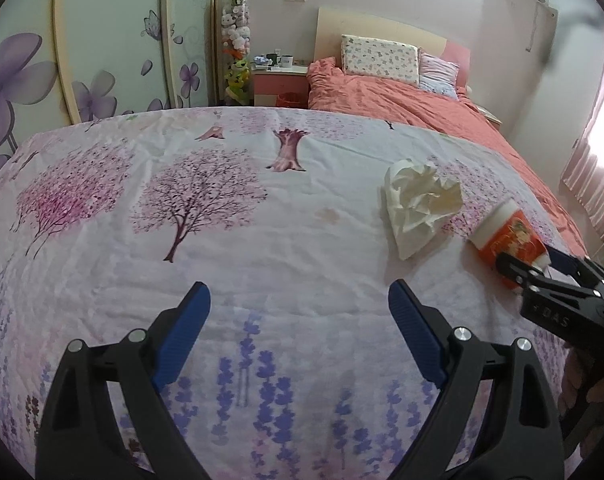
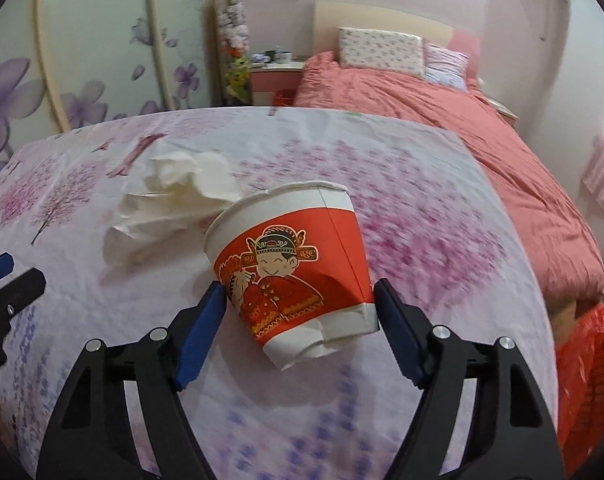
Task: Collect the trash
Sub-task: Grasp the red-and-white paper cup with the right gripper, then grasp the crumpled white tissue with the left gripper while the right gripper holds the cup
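Paper cup (image 2: 289,264) on its side on floral quilt (image 2: 422,208), between right gripper (image 2: 299,300) pads, apparently pinched. Crumpled tissue (image 2: 173,204) at 10 o'clock. Left gripper (image 1: 297,300) wide, empty. Risk: thin wall crushes, cup slips out.

left gripper (image 1: 297,312): fingers spread wide, empty | right gripper (image 2: 299,300): fingers apparently gripping, view blurred

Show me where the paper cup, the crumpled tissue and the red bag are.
paper cup (image 2: 297,264), right wrist view, printed red side.
crumpled tissue (image 1: 420,208), left wrist view, its middle folds.
red bag (image 2: 586,380), right wrist view, its crinkled side.
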A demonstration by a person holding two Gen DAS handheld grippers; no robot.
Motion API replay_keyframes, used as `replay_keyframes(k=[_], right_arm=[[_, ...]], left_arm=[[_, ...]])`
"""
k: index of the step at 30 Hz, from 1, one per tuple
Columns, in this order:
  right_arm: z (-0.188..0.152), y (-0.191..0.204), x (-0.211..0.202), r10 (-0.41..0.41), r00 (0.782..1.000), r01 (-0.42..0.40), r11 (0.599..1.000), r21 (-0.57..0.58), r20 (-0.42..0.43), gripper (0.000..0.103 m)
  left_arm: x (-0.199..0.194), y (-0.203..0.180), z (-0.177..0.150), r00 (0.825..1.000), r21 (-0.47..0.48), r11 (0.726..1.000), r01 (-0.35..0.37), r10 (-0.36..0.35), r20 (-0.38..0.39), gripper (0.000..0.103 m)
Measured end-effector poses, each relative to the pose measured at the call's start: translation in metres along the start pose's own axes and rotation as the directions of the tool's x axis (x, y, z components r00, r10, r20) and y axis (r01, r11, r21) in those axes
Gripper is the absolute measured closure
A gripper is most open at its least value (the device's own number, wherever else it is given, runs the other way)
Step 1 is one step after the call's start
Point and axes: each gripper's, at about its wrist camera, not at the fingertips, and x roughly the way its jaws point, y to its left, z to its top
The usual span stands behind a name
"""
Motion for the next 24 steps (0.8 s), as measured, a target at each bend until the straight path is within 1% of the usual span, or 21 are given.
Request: replay_keyframes(k=[3,4,5,8,11,15,18,19,24], right_arm=[[-0.006,-0.021,-0.005,-0.067,0.998,0.068,0.995,0.069,-0.006,0.028],[-0.009,-0.031,-0.009,-0.12,0.993,0.12,0.988,0.095,-0.01,0.028],[-0.012,-0.034,-0.01,-0.143,0.99,0.143,0.984,0.103,-0.011,0.028],[-0.019,-0.052,-0.016,-0.181,0.983,0.182,0.97,0.163,-0.019,0.028],[-0.022,-0.064,-0.016,-0.175,0.984,0.177,0.959,0.219,-0.028,0.028],[-0.024,-0.071,-0.013,-0.164,0.986,0.169,0.954,0.248,-0.043,0.028],[-0.026,-0.079,-0.007,-0.156,0.984,0.173,0.945,0.276,-0.083,0.03],[-0.026,-0.08,-0.006,-0.151,0.985,0.169,0.943,0.286,-0.084,0.03],[-0.03,-0.08,-0.009,-0.148,0.985,0.166,0.945,0.282,-0.085,0.029]], left_arm=[[0.002,-0.012,0.004,1.0,0.003,1.0,0.012,-0.012,0.003,0.013],[0.003,-0.015,0.006,1.0,0.005,1.0,0.013,-0.013,0.005,0.013],[0.004,-0.021,0.009,1.0,0.009,1.0,0.014,-0.014,0.01,0.012],[0.01,-0.038,0.017,1.0,0.02,1.0,0.016,-0.016,0.02,0.011],[0.02,-0.056,0.026,1.0,0.037,0.999,0.008,-0.009,0.025,0.01],[0.035,-0.077,0.038,1.0,0.07,0.997,-0.012,0.011,0.017,0.01],[0.048,-0.088,0.045,1.0,0.085,0.996,-0.028,0.028,0.005,0.01],[0.054,-0.092,0.049,1.0,0.086,0.996,-0.031,0.031,-0.002,0.01],[0.07,-0.102,0.057,0.999,0.093,0.995,-0.029,0.031,-0.023,0.01]])
